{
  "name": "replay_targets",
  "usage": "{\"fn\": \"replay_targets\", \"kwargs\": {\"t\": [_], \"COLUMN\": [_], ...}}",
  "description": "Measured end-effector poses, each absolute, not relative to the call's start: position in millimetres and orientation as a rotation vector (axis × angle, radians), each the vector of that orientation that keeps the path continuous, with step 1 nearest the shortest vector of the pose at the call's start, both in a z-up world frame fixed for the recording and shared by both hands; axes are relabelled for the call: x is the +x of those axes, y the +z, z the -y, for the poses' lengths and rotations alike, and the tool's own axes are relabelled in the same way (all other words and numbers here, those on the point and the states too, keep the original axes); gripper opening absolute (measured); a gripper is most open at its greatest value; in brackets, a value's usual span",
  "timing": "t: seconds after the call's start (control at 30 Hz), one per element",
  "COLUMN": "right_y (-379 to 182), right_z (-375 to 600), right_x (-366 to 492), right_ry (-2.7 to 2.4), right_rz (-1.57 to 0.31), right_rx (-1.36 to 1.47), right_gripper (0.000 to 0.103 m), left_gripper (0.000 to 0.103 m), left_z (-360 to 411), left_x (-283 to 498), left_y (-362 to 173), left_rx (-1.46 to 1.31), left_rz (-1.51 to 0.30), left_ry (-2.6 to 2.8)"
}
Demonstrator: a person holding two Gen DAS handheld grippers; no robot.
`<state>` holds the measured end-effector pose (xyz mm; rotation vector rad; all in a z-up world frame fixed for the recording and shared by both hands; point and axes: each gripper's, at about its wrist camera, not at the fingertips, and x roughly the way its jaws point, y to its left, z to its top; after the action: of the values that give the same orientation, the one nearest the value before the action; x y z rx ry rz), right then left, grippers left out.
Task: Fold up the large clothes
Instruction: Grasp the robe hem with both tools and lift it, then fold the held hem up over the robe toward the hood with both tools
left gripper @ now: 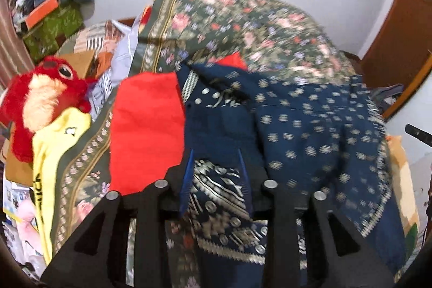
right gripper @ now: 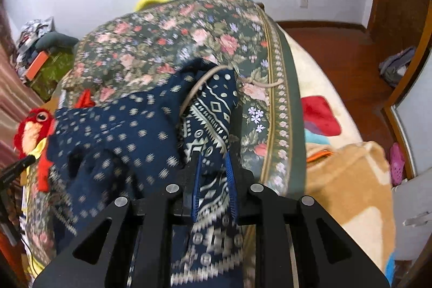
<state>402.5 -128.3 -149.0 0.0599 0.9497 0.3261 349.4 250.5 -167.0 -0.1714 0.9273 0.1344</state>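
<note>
Though unseen leftward, slippers (right gripper: 397, 163) rightward

A bed (right gripper: 318, 77) carries everything, covered by a dark green floral bedspread (right gripper: 167, 45). On the bedspread lie a navy patterned garment (left gripper: 310, 131), bunched up, and a red cloth (left gripper: 145, 131) just beside it. At the bed's edge sit a red plush toy (left gripper: 43, 99) and a yellow cloth (left gripper: 51, 142). A tan blanket (right gripper: 351, 180) lies on the cream sheet.
</note>
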Motion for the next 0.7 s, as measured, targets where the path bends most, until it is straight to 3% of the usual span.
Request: {"fn": "replay_targets", "kwargs": {"t": [0.2,0.33,0.5,0.6,0.7], "right_y": [-106.0,-87.0,-78.0,-80.7,-90.2], "right_z": [130.5,130.4,130.0,129.6,129.1], "right_x": [353.6,321.8,282.7,265.0,250.6], "right_ry": [0.369,0.397,0.396,0.403,0.409], "right_rz": [-0.862,-0.819,-0.76,-0.755,-0.772], "right_rx": [0.05,0.039,-0.007,-0.019,-0.034], "right_gripper": [0.017,0.02,0.058,0.069,0.071], "left_gripper": [0.042,0.054,0.06,0.065,0.065], "left_z": [-225.1,-209.9,-196.4,-189.8,-185.7], "left_x": [302.4,268.8,231.3,211.3,193.5], "left_y": [-119.0,-98.3,-95.7,-104.6,-119.1], "left_rx": [-0.145,-0.114,-0.088,-0.084,-0.084], "left_rz": [-0.836,-0.783,-0.77,-0.782,-0.8], "left_ry": [0.086,0.065,0.048,0.05,0.051]}}
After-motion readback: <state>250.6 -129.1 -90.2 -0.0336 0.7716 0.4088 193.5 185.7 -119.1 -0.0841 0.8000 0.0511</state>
